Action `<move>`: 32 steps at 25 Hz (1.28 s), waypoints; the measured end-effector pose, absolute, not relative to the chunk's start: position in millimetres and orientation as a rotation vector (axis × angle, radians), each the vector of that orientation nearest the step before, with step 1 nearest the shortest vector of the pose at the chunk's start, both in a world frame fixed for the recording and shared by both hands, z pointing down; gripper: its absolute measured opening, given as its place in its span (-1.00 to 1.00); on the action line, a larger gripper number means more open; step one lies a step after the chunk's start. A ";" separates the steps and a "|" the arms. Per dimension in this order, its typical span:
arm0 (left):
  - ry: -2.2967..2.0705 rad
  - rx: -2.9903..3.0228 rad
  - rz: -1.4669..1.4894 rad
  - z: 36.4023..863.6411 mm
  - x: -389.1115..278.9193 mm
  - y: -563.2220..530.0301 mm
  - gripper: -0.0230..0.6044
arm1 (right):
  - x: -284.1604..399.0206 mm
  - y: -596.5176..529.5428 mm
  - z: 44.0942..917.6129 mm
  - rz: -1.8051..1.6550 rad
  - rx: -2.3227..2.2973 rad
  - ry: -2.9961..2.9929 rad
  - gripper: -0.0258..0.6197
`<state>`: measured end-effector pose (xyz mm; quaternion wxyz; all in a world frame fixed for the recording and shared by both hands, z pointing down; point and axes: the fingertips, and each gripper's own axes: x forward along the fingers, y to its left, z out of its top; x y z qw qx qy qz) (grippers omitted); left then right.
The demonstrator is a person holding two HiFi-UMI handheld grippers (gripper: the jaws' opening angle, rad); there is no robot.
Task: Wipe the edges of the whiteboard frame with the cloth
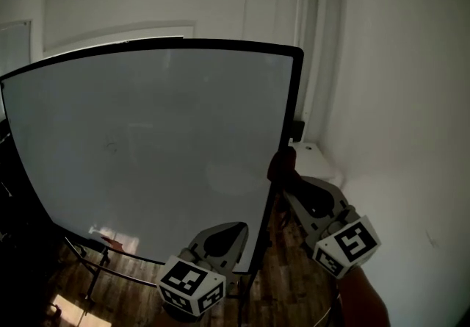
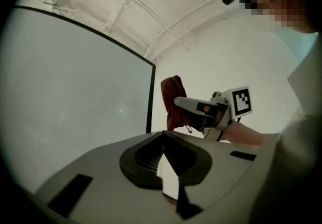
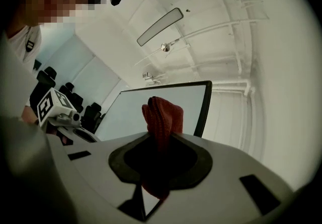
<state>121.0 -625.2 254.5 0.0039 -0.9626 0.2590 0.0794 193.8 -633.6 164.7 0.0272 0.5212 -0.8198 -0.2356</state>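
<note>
Cloth (image 3: 163, 113) clamped in right gripper (image 3: 159, 142) beside whiteboard frame (image 1: 291, 98)

whiteboard (image 1: 147, 142): 1 | cloth (image 1: 281, 165): 1 | left gripper (image 1: 239, 227) + right gripper (image 1: 292, 183): 2

The whiteboard (image 1: 147, 149) stands upright on a floor (image 1: 139, 285), filling the left and middle of the head view, with a wall (image 1: 396, 98) behind it and to its right. The cloth (image 1: 282, 166) sits between the right gripper's (image 1: 292, 184) jaws, just beside the right edge of the frame (image 1: 286, 127), below its middle; whether they touch cannot be told. The left gripper (image 1: 233, 228) is lower and to the left, in front of the board's lower right corner. Chairs (image 3: 75, 98) stand beyond the board's left side.
</note>
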 end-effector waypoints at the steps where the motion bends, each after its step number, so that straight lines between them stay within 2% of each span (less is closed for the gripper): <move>1: 0.775 -3.011 0.260 241.4 125.6 -627.7 -0.90 | 196.4 -638.8 152.8 -0.753 1.627 -2.511 -0.69; 19: 0.718 -2.973 0.289 167.4 194.9 -650.8 -0.90 | 258.8 -710.8 0.2 -1.085 1.773 -2.306 -0.69; 26: 0.767 -2.970 0.268 181.9 203.7 -659.9 -0.90 | 260.5 -727.4 45.4 -1.007 1.689 -2.282 -0.69; 32: 0.811 -2.994 0.242 207.0 204.0 -669.3 -0.90 | 251.6 -726.0 116.8 -0.984 1.613 -2.236 -0.69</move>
